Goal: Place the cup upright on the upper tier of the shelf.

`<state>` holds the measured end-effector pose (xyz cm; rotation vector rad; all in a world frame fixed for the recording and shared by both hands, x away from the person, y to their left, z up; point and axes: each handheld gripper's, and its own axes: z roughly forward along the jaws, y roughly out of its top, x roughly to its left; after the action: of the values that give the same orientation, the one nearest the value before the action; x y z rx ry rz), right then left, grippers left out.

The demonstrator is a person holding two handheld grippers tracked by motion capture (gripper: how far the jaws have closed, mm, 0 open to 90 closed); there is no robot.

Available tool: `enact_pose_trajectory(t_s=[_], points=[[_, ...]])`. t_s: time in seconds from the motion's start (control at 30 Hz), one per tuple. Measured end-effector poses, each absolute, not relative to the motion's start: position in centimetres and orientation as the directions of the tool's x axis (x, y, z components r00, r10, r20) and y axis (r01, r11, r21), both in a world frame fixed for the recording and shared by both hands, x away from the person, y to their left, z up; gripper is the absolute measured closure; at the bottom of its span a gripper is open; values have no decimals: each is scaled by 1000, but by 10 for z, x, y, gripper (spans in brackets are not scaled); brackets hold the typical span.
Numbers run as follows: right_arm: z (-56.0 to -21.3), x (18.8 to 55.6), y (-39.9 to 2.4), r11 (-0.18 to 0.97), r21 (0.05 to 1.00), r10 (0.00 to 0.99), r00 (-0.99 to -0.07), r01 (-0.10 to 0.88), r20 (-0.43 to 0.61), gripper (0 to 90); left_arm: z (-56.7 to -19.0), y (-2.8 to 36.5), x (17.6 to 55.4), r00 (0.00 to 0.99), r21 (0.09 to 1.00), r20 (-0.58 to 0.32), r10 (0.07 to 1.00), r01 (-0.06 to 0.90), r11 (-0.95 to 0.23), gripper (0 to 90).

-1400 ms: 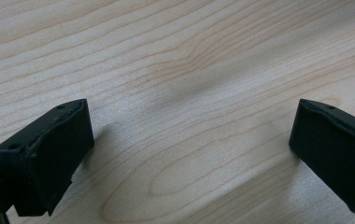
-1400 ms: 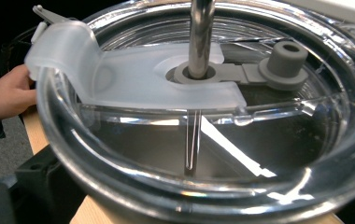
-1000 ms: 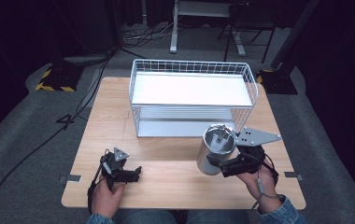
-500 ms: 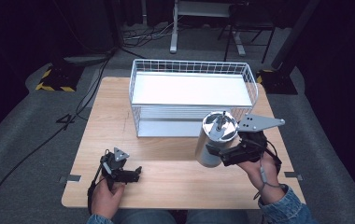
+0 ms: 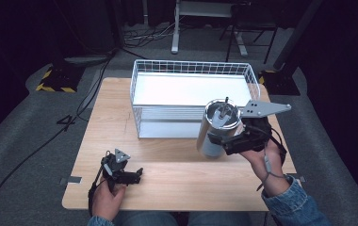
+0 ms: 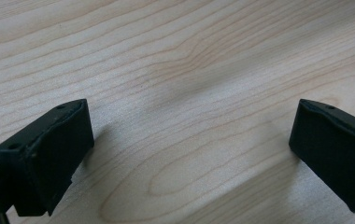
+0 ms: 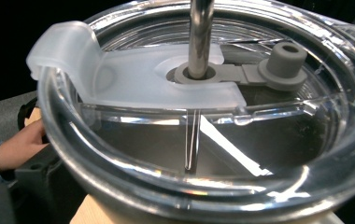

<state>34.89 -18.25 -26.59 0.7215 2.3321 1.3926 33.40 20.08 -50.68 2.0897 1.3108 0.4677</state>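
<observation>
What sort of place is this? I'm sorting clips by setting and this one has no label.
Probably a lab or studio set up for recording, not a home: a lone wooden table on grey carpet with dark surroundings, cables trailing over the floor, and a hazard-striped base behind the table.

Wire basket (image 5: 193, 70) is sitting at the table's (image 5: 167, 165) back middle, tumbler (image 5: 218, 128) hanging right-front of it, left gripper (image 5: 137, 173) lying lower left.

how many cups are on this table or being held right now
1. A steel tumbler with a clear lid and a metal straw, held in the right gripper in front of the white wire basket. The basket's floor looks bare, though its near wall could hide something low.
</observation>
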Motion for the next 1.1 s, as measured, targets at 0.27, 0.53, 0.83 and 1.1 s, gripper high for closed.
enact_pose_trajectory(t_s=[0.27, 0.53, 0.83, 1.1], points=[[-241, 365, -184, 387, 888, 596, -802, 247, -37, 35, -507, 201, 334, 444, 668, -28, 896, 675, -313, 3], [-225, 386, -182, 373, 893, 618, -785, 252, -37, 35, -507, 200, 333, 442, 669, -32, 897, 676, -309, 4], [-208, 424, -177, 348, 897, 655, -755, 273, -24, 35, -507, 200, 333, 443, 669, -32, 896, 675, -310, 4], [-201, 455, -173, 330, 897, 694, -720, 296, -18, 35, -507, 201, 334, 442, 667, -31, 897, 677, -311, 5]])
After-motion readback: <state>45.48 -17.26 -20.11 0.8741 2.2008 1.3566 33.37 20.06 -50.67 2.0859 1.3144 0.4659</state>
